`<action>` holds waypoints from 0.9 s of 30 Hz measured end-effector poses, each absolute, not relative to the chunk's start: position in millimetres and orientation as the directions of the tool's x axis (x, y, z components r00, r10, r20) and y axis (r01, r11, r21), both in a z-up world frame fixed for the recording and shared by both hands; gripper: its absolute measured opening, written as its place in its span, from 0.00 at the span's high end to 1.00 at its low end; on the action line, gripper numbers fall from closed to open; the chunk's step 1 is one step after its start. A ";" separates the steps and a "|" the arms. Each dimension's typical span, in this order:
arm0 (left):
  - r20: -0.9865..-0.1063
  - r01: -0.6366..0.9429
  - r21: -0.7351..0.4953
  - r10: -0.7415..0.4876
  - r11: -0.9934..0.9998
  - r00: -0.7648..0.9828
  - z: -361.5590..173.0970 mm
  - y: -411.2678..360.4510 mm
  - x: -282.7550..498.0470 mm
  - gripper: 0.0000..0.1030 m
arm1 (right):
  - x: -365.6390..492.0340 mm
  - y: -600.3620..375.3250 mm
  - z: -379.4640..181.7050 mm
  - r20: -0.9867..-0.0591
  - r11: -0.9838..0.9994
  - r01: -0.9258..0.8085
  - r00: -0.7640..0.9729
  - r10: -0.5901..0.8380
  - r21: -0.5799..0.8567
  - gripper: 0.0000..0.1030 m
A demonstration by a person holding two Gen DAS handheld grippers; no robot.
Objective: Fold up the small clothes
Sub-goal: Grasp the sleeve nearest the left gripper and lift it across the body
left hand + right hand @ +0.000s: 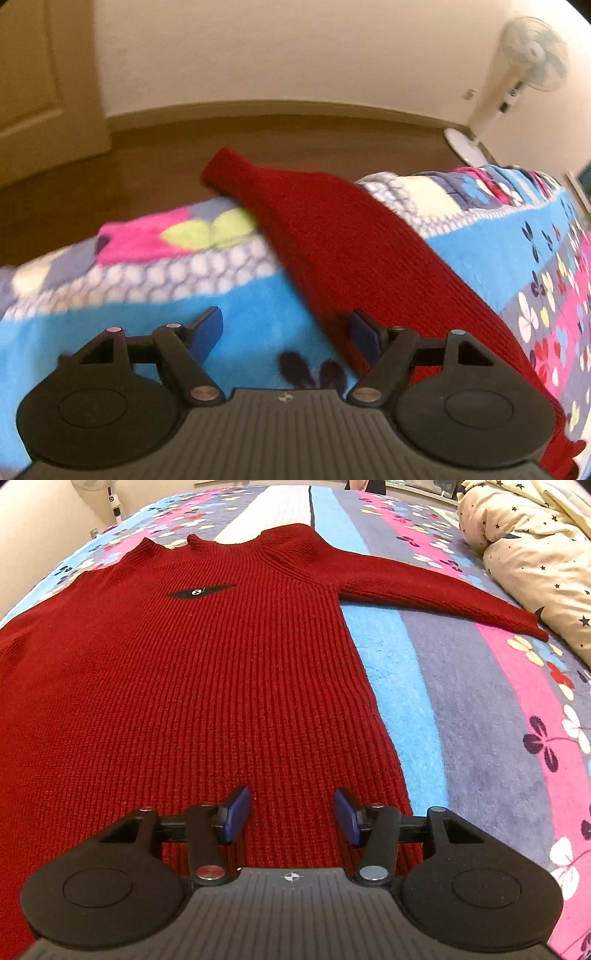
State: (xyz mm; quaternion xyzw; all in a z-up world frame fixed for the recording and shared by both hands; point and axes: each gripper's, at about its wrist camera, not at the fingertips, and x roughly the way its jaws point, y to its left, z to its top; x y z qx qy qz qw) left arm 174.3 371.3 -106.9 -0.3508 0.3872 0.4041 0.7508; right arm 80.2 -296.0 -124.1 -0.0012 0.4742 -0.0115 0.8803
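Observation:
A dark red knit sweater (192, 686) lies flat on the flowered blanket (480, 716), collar at the far end, a black label below the collar. Its right sleeve (436, 594) stretches out to the right. In the left wrist view the other sleeve (354, 243) runs diagonally, its cuff hanging past the bed edge. My left gripper (286, 328) is open over the blanket, its right finger at the sleeve's edge. My right gripper (291, 812) is open just above the sweater's hem, holding nothing.
A cream quilt with stars (535, 554) is bunched at the right. A standing fan (517, 74) stands on the brown wooden floor (110, 177) near the wall. The bed edge (147, 243) drops off to the floor ahead of the left gripper.

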 end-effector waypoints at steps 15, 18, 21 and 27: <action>-0.878 -0.812 -0.260 0.223 0.522 0.424 -103.8 331.5 174.9 0.22 | 83.5 -294.4 -124.9 -0.835 1.000 0.020 0.550 -0.031 -0.024 0.46; -0.855 -0.853 -0.325 0.258 0.409 0.450 -109.3 359.3 174.3 0.22 | 83.4 -293.5 -125.2 -0.834 0.999 0.019 0.550 -0.038 -0.032 0.46; -0.814 -0.829 -0.377 0.278 0.413 0.509 -110.2 374.3 174.5 0.25 | 83.2 -295.7 -124.2 -0.835 1.000 0.021 0.549 -0.029 -0.021 0.46; -0.781 -0.808 -0.462 0.263 0.366 0.566 -111.9 380.9 157.4 0.62 | 84.7 -297.3 -124.4 -0.838 1.000 0.015 0.546 -0.021 -0.015 0.46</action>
